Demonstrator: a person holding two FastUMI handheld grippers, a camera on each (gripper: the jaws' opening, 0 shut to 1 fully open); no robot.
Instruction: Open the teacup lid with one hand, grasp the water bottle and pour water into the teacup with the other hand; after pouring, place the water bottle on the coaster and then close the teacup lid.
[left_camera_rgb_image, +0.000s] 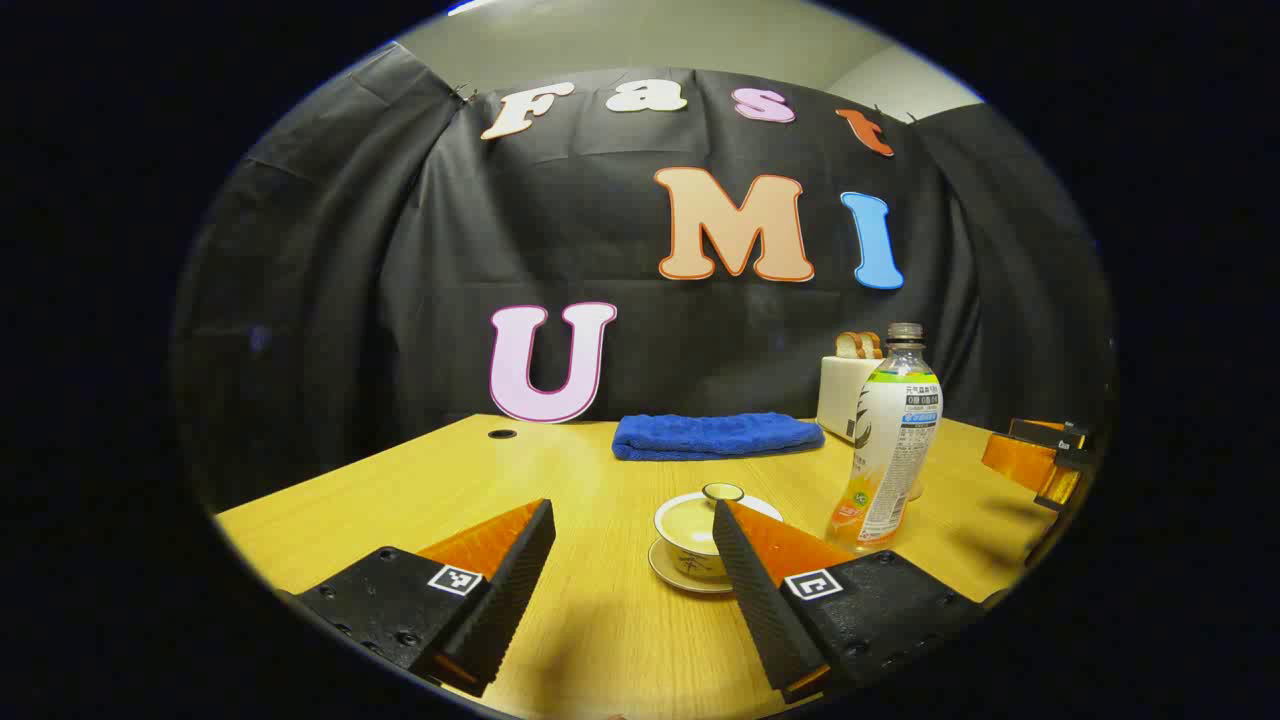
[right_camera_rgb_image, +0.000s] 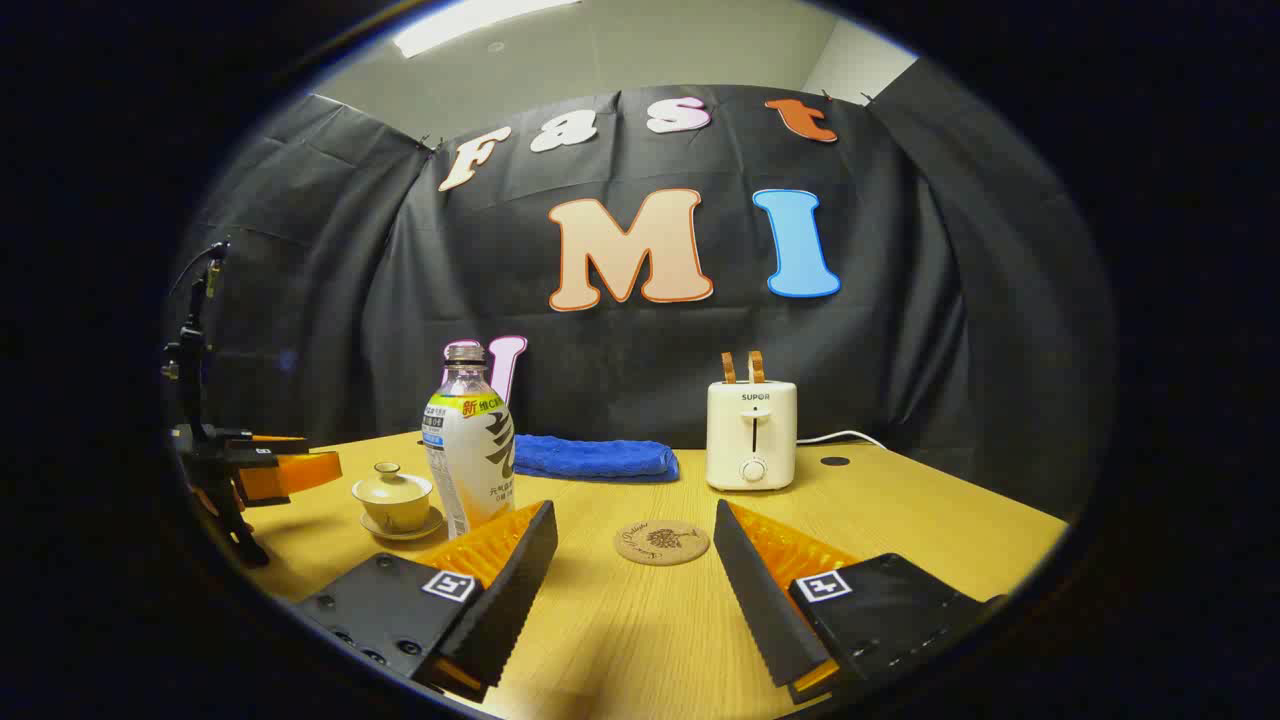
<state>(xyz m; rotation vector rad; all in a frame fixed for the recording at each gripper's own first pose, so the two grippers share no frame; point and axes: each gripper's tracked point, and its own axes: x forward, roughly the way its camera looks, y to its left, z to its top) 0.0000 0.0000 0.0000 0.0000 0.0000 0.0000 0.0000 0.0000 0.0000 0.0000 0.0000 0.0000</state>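
A cream lidded teacup (left_camera_rgb_image: 690, 535) sits on its saucer on the wooden table (left_camera_rgb_image: 600, 620), the lid with its knob (left_camera_rgb_image: 722, 491) resting on the cup. My left gripper (left_camera_rgb_image: 632, 515) is open just short of it, the cup close to its right finger. A labelled water bottle (left_camera_rgb_image: 890, 450) stands upright right of the cup. From the right gripper view the bottle (right_camera_rgb_image: 468, 450) stands left of centre with the teacup (right_camera_rgb_image: 392, 492) beyond it. My right gripper (right_camera_rgb_image: 635, 512) is open and holds nothing, with the round cork coaster (right_camera_rgb_image: 661, 541) lying just ahead between its fingers.
A folded blue towel (left_camera_rgb_image: 715, 436) lies at the back of the table. A white toaster (right_camera_rgb_image: 751, 435) with bread slices stands at the back, its cord trailing right. The other gripper (right_camera_rgb_image: 250, 465) is at the far left of the right gripper view.
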